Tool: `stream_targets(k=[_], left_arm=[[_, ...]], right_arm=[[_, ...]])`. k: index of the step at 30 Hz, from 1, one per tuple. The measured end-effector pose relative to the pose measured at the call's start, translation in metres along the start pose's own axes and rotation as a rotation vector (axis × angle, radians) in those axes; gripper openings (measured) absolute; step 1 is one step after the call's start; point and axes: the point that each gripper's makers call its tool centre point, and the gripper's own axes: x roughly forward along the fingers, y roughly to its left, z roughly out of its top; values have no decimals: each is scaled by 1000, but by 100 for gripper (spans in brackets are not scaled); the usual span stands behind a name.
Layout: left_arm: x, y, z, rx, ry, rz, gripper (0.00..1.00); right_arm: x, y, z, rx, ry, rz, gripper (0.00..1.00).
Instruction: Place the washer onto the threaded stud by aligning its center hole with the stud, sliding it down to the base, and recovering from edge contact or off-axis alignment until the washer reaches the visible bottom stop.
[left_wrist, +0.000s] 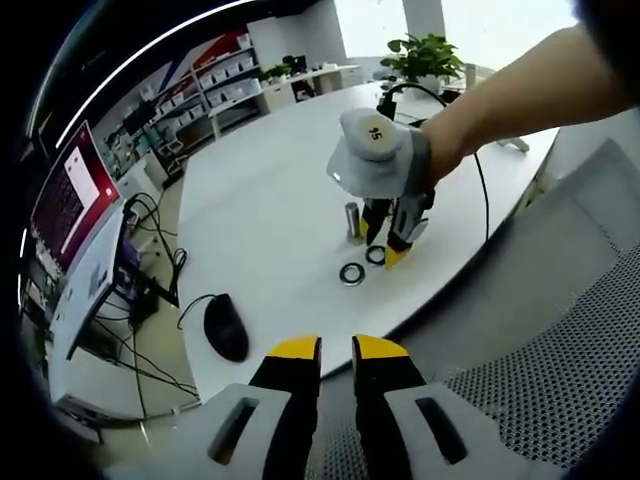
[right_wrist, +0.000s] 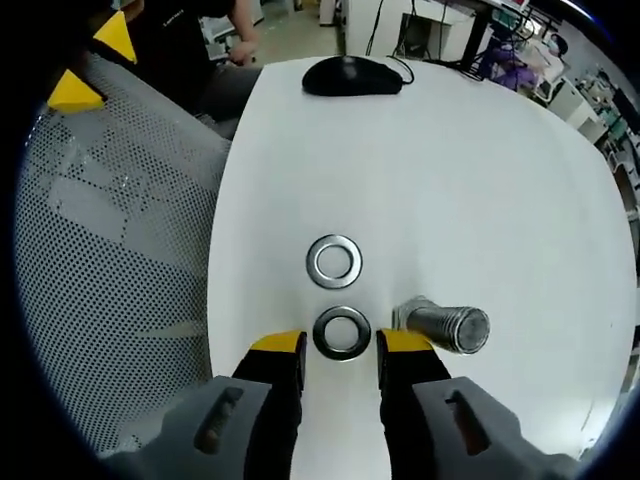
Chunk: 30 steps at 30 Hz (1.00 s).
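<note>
A metal threaded stud (left_wrist: 353, 222) (right_wrist: 445, 328) stands upright on the white table (left_wrist: 270, 200) (right_wrist: 450, 180). Two steel washers lie flat beside it. One washer (right_wrist: 342, 333) (left_wrist: 376, 255) sits on the table between the yellow tips of my right gripper (right_wrist: 340, 345) (left_wrist: 388, 250), which is open and lowered over it, just left of the stud. The other washer (right_wrist: 334, 261) (left_wrist: 352, 273) lies a little farther out. My left gripper (left_wrist: 338, 348) (right_wrist: 93, 63) hovers off the table edge over a chair, jaws a narrow gap apart and holding nothing.
A black mouse (left_wrist: 226, 328) (right_wrist: 352, 76) with its cable lies near the table edge. A grey mesh chair (left_wrist: 560, 350) (right_wrist: 110, 230) stands against the table. A monitor (left_wrist: 75, 200), a potted plant (left_wrist: 430, 55) and a seated person (right_wrist: 215, 40) are around.
</note>
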Motion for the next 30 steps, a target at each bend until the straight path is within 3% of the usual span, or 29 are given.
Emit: stream_targets(k=[6, 17, 28, 30], left_arm=[[0, 1, 1, -4, -7, 8, 10], [0, 1, -7, -23, 45, 13, 10], [-1, 1, -4, -30, 25, 17, 10], [-2, 2, 1, -29, -10, 22, 10]], right_arm=[[0, 0, 0, 6, 2, -3, 30], [1, 0, 1, 14, 10, -12, 26], [1, 0, 1, 19, 5, -19, 25], [0, 0, 1, 17, 3, -19, 25]])
